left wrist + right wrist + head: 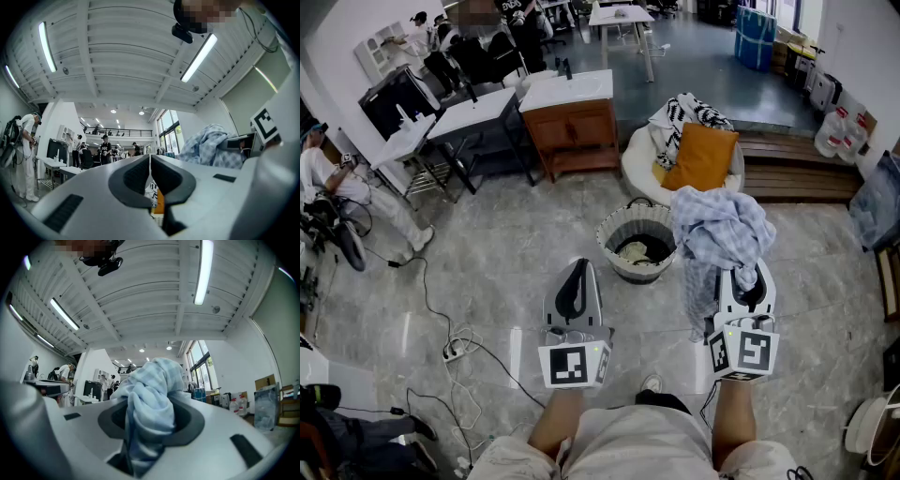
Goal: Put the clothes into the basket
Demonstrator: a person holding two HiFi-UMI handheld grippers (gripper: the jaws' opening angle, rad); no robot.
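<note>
Clamping a bunched blue checked cloth between narrowed jaws of the right gripper, held up just right of the basket, dark clothes inside. Left gripper pinched together, empty.

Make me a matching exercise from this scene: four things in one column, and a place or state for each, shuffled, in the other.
1 left gripper
2 right gripper
3 basket
4 orange cushion

A lies on the white seat
B shut, nothing held
C holds dark clothing
D shut on the blue checked cloth

Pairs: 1-B, 2-D, 3-C, 4-A
</note>
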